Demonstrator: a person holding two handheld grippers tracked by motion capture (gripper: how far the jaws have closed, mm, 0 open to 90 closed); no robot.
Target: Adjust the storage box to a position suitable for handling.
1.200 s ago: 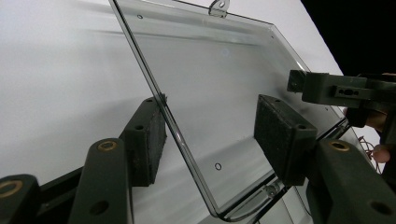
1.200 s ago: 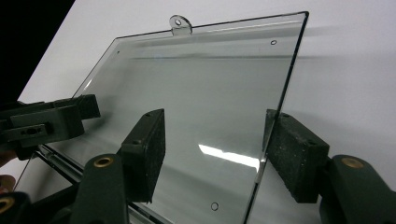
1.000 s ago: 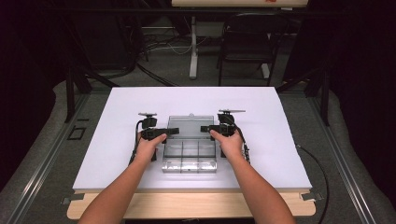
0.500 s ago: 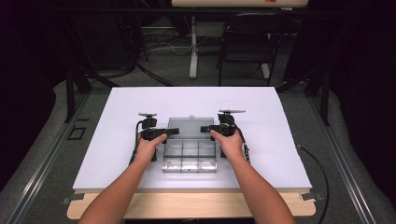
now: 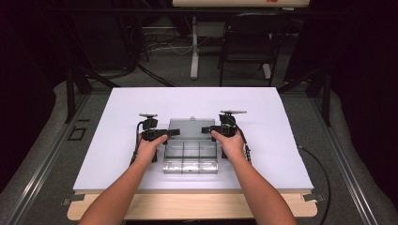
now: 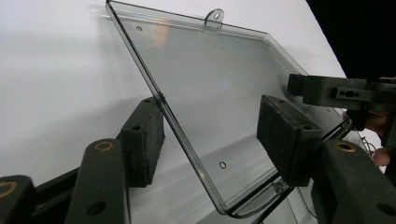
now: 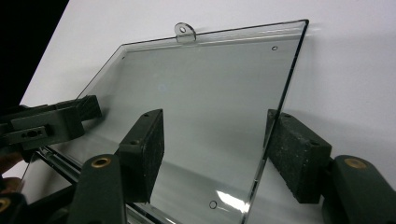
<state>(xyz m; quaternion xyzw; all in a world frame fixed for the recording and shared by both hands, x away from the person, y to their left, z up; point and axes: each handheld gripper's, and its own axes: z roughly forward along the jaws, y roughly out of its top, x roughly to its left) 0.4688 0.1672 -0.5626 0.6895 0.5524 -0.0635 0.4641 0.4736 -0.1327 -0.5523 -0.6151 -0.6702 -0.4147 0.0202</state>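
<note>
Clear plastic organiser box (image 5: 190, 151) - lid (image 6: 219, 88) open; compartments visible

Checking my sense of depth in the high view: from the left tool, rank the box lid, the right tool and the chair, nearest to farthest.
1. Box lid: right beside the left tool, its left edge between the open jaws.
2. Right tool: across the lid, at its right edge.
3. Chair: on the floor beyond the table's far edge.

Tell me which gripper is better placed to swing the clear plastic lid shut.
Right gripper, narrowly, I'd judge: its open jaws straddle one edge of the clear plastic lid. The left gripper straddles the other edge, but its jaws have just been opening.
</note>
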